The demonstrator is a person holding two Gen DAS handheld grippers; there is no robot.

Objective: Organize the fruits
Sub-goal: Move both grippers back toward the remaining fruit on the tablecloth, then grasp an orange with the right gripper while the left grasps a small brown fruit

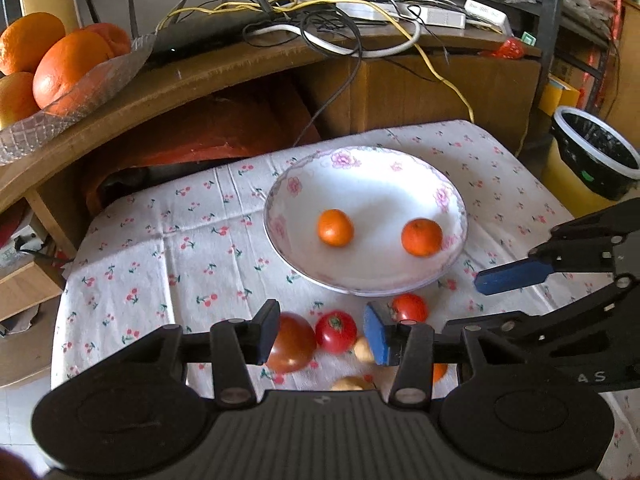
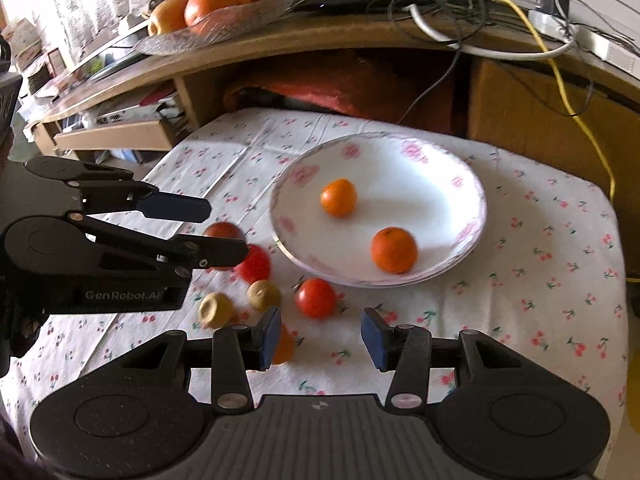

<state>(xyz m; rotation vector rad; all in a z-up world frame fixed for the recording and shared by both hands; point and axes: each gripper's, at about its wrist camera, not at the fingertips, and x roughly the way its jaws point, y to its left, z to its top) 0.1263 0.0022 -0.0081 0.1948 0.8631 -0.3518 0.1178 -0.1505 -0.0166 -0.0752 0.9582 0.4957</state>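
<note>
Right wrist view: nearest, both tongs, right (image 2: pixel 320 338) and left (image 2: pixel 208 232), hang spread and empty over loose tomatoes (image 2: pixel 315 298) on the table (image 2: pixel 520 300). Farther, a floral plate (image 2: pixel 472 184) holds two oranges (image 2: pixel 394 250), seemingly the gathering spot.

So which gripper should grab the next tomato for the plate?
Probably the left gripper: it's open with a tomato between its fingers. The right gripper is open over bare cloth.
</note>
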